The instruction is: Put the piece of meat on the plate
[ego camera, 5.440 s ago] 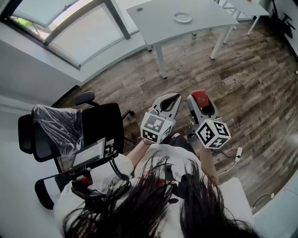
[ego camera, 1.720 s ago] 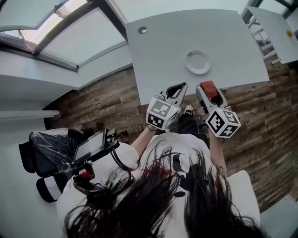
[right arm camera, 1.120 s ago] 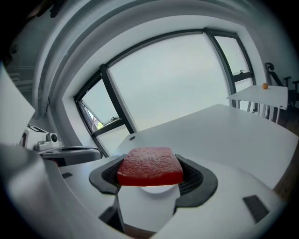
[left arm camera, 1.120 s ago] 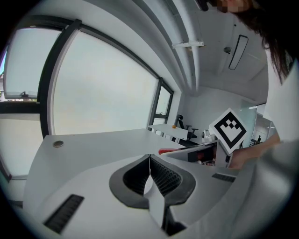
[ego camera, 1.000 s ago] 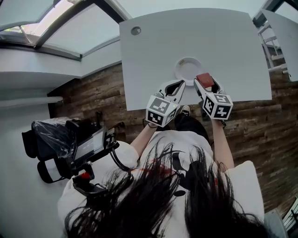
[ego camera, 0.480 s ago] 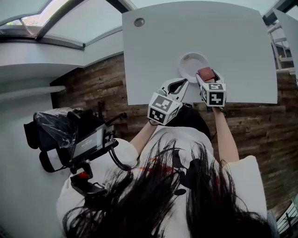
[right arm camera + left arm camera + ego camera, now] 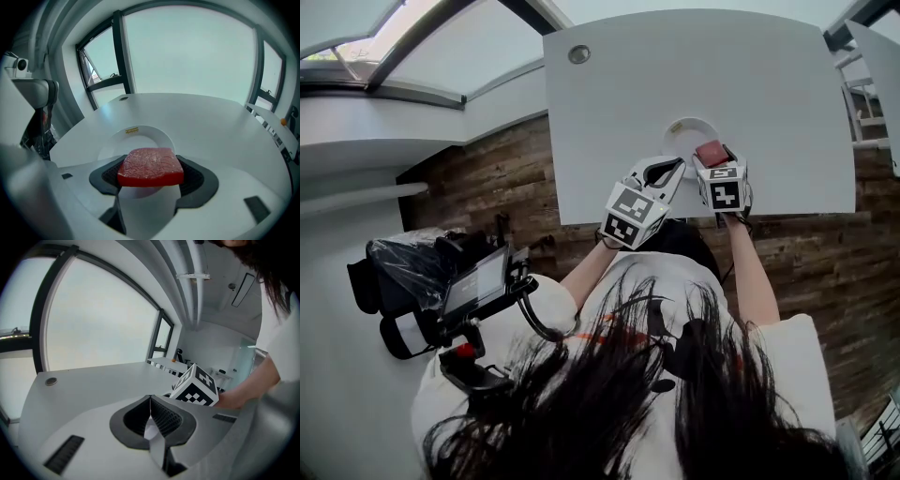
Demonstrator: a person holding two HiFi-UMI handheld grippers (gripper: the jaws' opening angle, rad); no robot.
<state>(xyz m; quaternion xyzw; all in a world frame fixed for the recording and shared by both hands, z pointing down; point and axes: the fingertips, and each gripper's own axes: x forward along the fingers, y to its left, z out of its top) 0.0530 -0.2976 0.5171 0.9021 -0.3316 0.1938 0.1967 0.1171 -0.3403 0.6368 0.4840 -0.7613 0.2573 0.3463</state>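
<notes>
The right tongs (image 7: 151, 183) are clamped on the piece of meat (image 7: 151, 167), a flat red slab held level between the two pads, its long side lying crosswise from one jaw to the other. The white plate (image 7: 143, 132) sits on the bench (image 7: 675, 66) straight ahead of those tongs and below them, so the meat hangs over the plate's near rim with most of the dish showing beyond it; I cannot tell how high above it. The left tongs (image 7: 151, 420) are closed with nothing in them, parked just beside the right pair on their left, short of the plate, so the right hand is plainly the one to do the job. By my reckoning it needs only a small push forward and down, then a release. The bench's near edge runs just behind both pairs of tongs, while ahead of them and to either side of the plate the grey top lies bare
</notes>
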